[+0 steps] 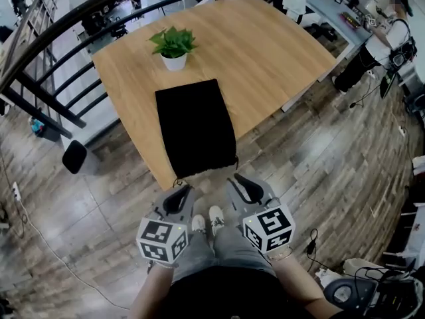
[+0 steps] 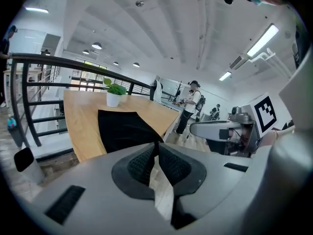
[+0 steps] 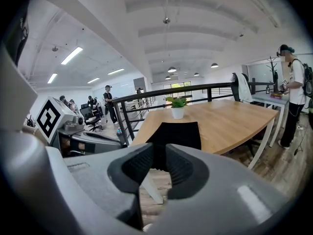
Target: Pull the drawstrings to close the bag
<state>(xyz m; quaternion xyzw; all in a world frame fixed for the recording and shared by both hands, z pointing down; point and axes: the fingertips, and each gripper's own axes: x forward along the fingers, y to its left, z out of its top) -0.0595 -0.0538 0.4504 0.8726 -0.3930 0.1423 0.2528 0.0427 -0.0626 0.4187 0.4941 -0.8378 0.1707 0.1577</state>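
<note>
A flat black bag [image 1: 196, 126] lies on the wooden table [image 1: 265, 52], its near end hanging over the table's front edge. Both grippers hover short of that edge, above the floor, and point at the bag. My left gripper [image 1: 179, 193] is shut with nothing between its pads, and in its own view the bag [image 2: 122, 129] lies ahead beyond the left gripper [image 2: 157, 148]. My right gripper [image 1: 242, 181] stands open with an empty gap, aimed at the bag [image 3: 175, 131] past the right gripper [image 3: 159, 153]. The drawstrings are too thin to make out.
A potted plant [image 1: 174, 48] stands just behind the bag. A black railing [image 1: 60, 25] curves round the table's far and left sides. A person [image 1: 385, 35] stands at a desk at the back right. Cables and gear [image 1: 358, 291] lie on the floor at the lower right.
</note>
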